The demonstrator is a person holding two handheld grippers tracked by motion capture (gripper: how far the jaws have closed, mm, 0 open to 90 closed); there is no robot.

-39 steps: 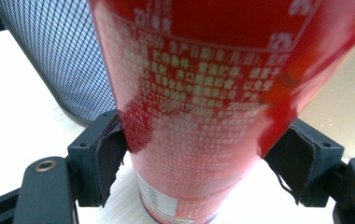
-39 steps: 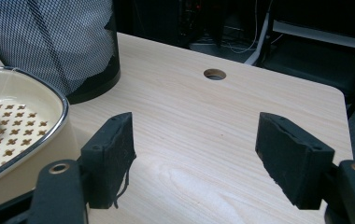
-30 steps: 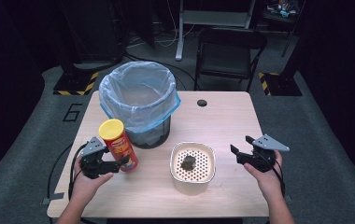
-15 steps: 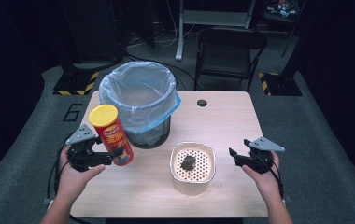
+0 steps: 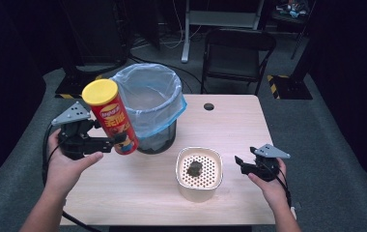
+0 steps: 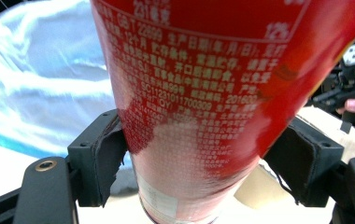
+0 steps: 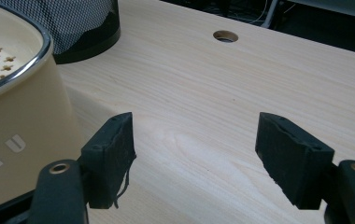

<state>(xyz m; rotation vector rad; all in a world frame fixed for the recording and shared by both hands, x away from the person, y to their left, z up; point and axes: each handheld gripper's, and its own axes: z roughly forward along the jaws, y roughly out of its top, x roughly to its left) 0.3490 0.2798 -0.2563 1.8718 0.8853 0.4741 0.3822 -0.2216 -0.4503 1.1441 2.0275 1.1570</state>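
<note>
On the wooden table (image 5: 230, 121) I count one red chip can (image 5: 110, 117), one bin with a blue bag (image 5: 150, 99), and one cream container with a perforated insert (image 5: 199, 172). Inside that container lies one small dark lump (image 5: 194, 168); I cannot tell what it is. There are two grippers, one in each hand of the person.

The left gripper (image 5: 105, 141) has its two jaws pressed on the lower part of the can, one on each side, as the left gripper view shows (image 6: 199, 154). The can is in the air above the left part of the table, tilted, with its one yellow lid (image 5: 100, 92) pointing up and to the left. It is just beside the bin, in front of the bag's edge.

The right gripper (image 5: 241, 164) rests low at the right side, near the cream container but apart from it. Its jaws stand apart with only bare table between them (image 7: 194, 154). One round hole (image 5: 208, 106) is in the table behind.
</note>
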